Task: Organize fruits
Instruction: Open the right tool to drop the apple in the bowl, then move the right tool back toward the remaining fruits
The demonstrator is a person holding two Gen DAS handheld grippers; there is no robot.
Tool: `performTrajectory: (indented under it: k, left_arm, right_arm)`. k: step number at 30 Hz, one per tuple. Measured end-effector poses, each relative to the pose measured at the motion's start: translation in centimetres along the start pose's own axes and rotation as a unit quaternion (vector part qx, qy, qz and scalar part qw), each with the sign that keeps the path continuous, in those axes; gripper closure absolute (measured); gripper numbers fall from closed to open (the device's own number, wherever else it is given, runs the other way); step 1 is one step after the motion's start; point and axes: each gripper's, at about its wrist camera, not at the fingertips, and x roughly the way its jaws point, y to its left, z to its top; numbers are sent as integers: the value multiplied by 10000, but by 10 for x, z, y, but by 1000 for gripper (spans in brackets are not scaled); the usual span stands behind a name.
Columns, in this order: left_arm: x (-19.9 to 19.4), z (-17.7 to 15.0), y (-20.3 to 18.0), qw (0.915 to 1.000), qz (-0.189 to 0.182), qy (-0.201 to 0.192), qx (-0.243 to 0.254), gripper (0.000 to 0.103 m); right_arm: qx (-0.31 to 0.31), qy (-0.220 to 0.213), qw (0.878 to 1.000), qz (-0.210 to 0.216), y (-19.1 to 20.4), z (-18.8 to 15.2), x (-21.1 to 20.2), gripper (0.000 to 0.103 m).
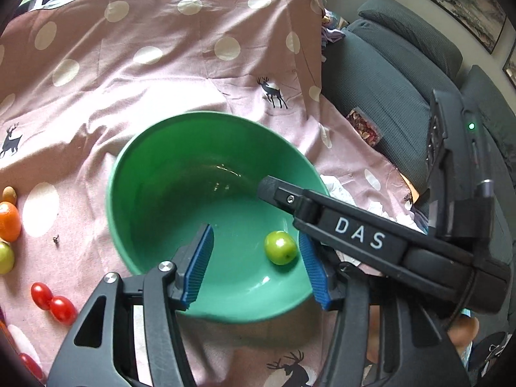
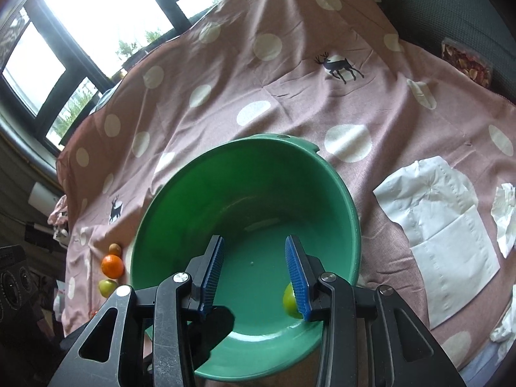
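Where white letters spell "DAS" on its black body, the right gripper [image 1: 354,225] reaches over the green bowl [image 1: 154,174] – spread wide, empty. Left gripper [image 1: 254,267] gapes wide too, holding nothing. A round green fruit [image 1: 280,247] lies inside the bowl beside the left gripper's right finger – no clear long axis.

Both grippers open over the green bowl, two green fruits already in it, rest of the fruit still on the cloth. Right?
Not quite: the bowl holds one green fruit, not two, as the left wrist view shows. The rest stands: the left gripper and right gripper are open over it, and the orange and tomatoes lie on the cloth.
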Motion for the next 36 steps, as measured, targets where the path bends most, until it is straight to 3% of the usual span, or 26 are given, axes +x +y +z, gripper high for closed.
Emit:
performTrajectory:
  k: [5, 9, 11, 16, 23, 29, 36]
  left_arm:
    - [-46, -7, 21, 9985, 255, -438, -229, 38]
    - [-76, -16, 42, 9932, 822, -772, -294, 35]
    - [-89, -21, 57, 9905, 1050, -833, -301, 35]
    - [-117, -40, 102, 9812, 1505, -960, -739, 33]
    - [-135, -61, 150, 9708, 1481, -1077, -1550, 29]
    - [-149, -65, 167, 9660, 1351, -1297, -1782, 28]
    - [-157, -70, 184, 9516, 2074, -1297, -1863, 28]
  right_arm:
    - [-105, -268, 9995, 127, 12, -1, -8, 48]
    - [-256, -433, 9987, 68, 27, -2, -9, 41]
    - [-466, -629, 9968, -179, 38, -3, -11, 27]
    - [-756, -856, 9935, 2, 59, -7, -11, 24]
    - [-1147, -1029, 9880, -77, 93, -19, -2, 15]
    - [-1456, -1181, 9821, 156, 116, -32, 1, 11]
    - [-1877, -1341, 9728, 210, 141, -47, 2, 11]
